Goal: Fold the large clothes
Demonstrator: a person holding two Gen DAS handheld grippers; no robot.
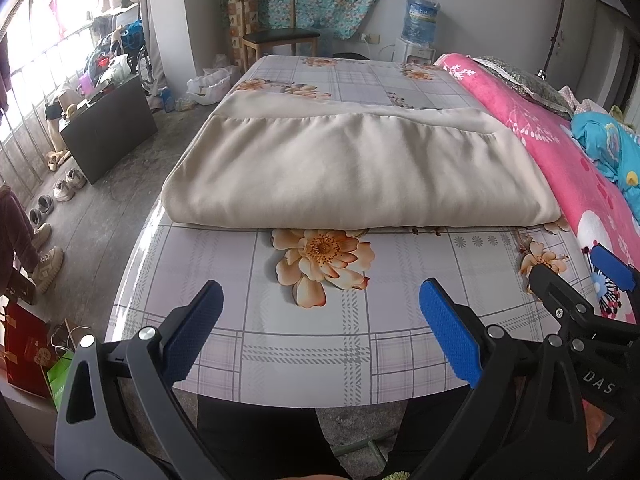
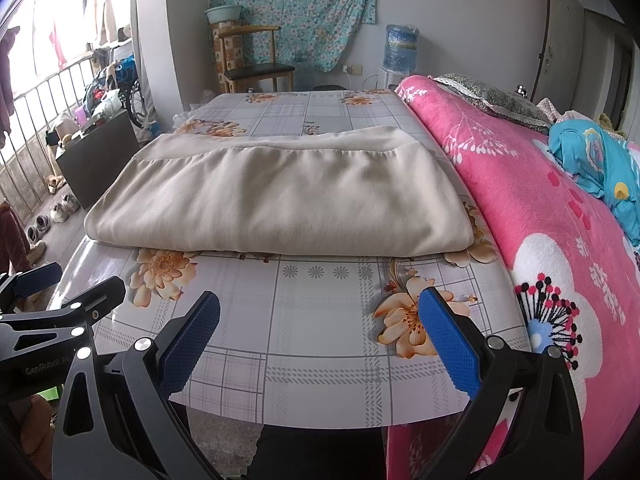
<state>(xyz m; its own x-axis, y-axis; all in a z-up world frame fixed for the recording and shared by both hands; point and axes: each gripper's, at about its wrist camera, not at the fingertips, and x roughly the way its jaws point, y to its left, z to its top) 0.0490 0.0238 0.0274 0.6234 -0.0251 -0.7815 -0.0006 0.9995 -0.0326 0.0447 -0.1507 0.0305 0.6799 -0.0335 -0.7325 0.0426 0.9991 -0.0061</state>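
So the beige garment (image 1: 360, 168) is lying on the table with the floral plaid cover (image 1: 320, 320), already doubled over into a wide flat rectangle, with a lower layer sticking out along the far side under a gathered seam. Both grippers are hanging back over the near edge of the table with nothing in them: the left gripper (image 1: 320, 328) has its blue pads spread wide apart, and the right gripper (image 2: 320, 336) is the same, jaws gaping and empty. The thing that matters for whatever comes next: the cloth sits straight ahead of both tools, across a strip of bare tablecloth, and its long axis runs left to right, crosswise to the way the fingers point. The near folded edge faces the grippers square on. The left gripper lines up roughly with the left half of that edge and the right one with the right half (the right corner sits close to the pink blanket (image 2: 540, 208) on the bed beside the table). My guess is another fold is due, each gripper taking its own near corner, neither clearly closer than the other.
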